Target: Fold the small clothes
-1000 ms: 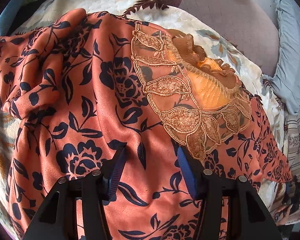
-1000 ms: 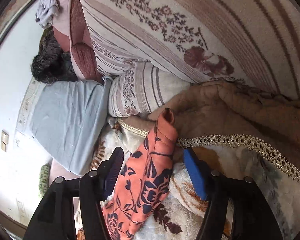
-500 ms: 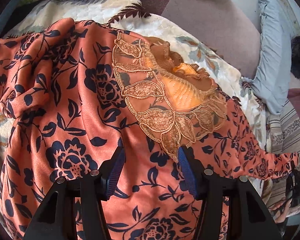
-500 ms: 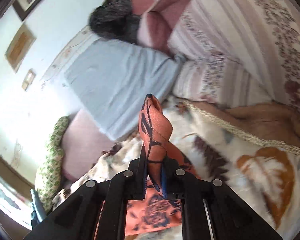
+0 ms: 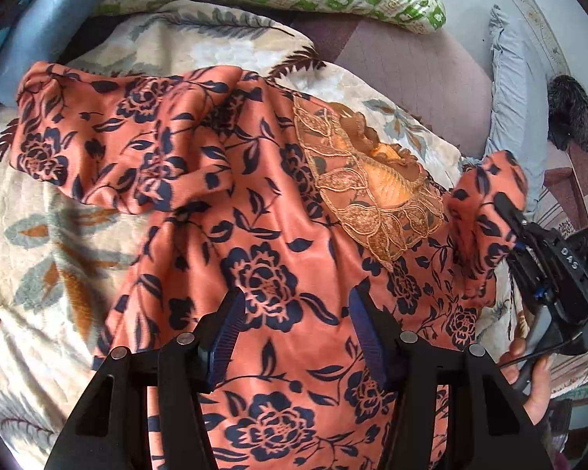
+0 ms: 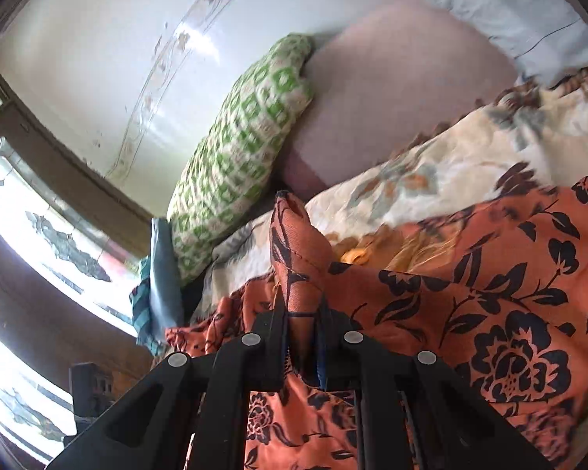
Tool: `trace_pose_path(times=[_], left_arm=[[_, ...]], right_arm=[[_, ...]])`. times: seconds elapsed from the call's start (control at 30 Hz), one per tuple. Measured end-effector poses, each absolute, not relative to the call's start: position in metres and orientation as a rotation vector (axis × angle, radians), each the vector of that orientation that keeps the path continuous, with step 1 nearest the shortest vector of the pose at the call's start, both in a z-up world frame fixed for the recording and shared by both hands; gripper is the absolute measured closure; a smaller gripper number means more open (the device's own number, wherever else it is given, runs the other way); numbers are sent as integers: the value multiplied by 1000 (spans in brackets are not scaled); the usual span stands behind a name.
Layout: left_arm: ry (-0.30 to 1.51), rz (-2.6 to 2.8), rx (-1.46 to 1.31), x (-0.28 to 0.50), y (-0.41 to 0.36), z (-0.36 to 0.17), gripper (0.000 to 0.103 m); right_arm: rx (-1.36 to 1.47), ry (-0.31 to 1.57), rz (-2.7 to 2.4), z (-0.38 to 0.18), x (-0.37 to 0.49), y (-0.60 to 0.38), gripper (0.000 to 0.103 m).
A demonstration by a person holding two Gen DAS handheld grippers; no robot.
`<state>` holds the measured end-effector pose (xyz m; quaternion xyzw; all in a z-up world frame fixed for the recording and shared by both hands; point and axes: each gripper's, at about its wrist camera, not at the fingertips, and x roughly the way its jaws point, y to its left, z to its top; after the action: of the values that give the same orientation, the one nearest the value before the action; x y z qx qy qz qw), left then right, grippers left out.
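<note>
Orange fabric fills both views: a floral garment [image 5: 254,235] with dark blue flowers lies spread on a cream leaf-patterned blanket [image 5: 39,243] over the bed.

Only the left wrist view shows the whole spread, with the gold lace neckline [image 5: 372,203] on the garment's upper right and a bunched sleeve at the upper left. The left gripper [image 5: 294,333] hovers over the middle of the cloth, its blue-padded jaws apart with nothing pinched between them. The same view catches the right gripper [image 5: 507,211] from outside at the right edge, a person's hand [image 5: 529,372] wrapped round its handle, and a lifted fold of the garment standing up from its tips.

From the right wrist view the grasp is plain: the fingers [image 6: 278,321] are clenched on a sleeve end [image 6: 298,243] that sticks up between them. Only this view shows the bright window [image 6: 39,235] and the pale wall [image 6: 98,39].

A green-and-white pillow [image 6: 243,137] and a mauve cushion [image 6: 392,90] border the far edge of the blanket; a pale blue pillow [image 5: 509,90] lies to the right. Bare blanket lies left of the garment and between it and the cushions.
</note>
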<state>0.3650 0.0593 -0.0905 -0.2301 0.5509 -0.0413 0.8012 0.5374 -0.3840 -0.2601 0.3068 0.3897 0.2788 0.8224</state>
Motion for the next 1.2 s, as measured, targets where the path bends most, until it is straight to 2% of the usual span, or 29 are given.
trace_pose_path(times=[0.17, 0.3, 0.43, 0.47, 0.5, 0.57, 0.8, 0.9, 1.0, 1.07, 1.13, 1.17, 1.2], left_arm=[[1159, -42, -507, 341, 96, -83, 49], [1159, -24, -544, 333, 111, -82, 49], [1167, -39, -585, 343, 109, -89, 47], [1172, -50, -592, 345, 105, -90, 47], [1177, -62, -599, 351, 100, -95, 47], [1194, -85, -614, 362, 88, -107, 47], [1216, -117, -682, 385, 64, -131, 47], [1196, -142, -776, 394, 67, -131, 47], [1211, -111, -774, 411, 66, -133, 39], [1246, -67, -758, 427, 64, -143, 39], [1273, -44, -757, 439, 62, -149, 47], [1271, -48, -748, 443, 60, -149, 53], [1274, -51, -727, 445, 58, -146, 59]], right_arm=[[533, 959, 674, -288, 530, -263, 87], [325, 1055, 650, -303, 518, -207, 71], [364, 1005, 701, -281, 505, -242, 63], [411, 975, 703, -274, 502, -263, 58], [459, 948, 683, -270, 498, -289, 46], [565, 917, 614, -270, 494, -344, 38], [951, 951, 315, -338, 474, -511, 38], [1059, 962, 287, -361, 470, -536, 38], [1101, 951, 290, -368, 480, -543, 38], [1101, 950, 280, -370, 490, -538, 39], [1093, 959, 275, -368, 500, -531, 49], [1073, 935, 285, -361, 500, -529, 69], [1037, 914, 290, -354, 500, -530, 73]])
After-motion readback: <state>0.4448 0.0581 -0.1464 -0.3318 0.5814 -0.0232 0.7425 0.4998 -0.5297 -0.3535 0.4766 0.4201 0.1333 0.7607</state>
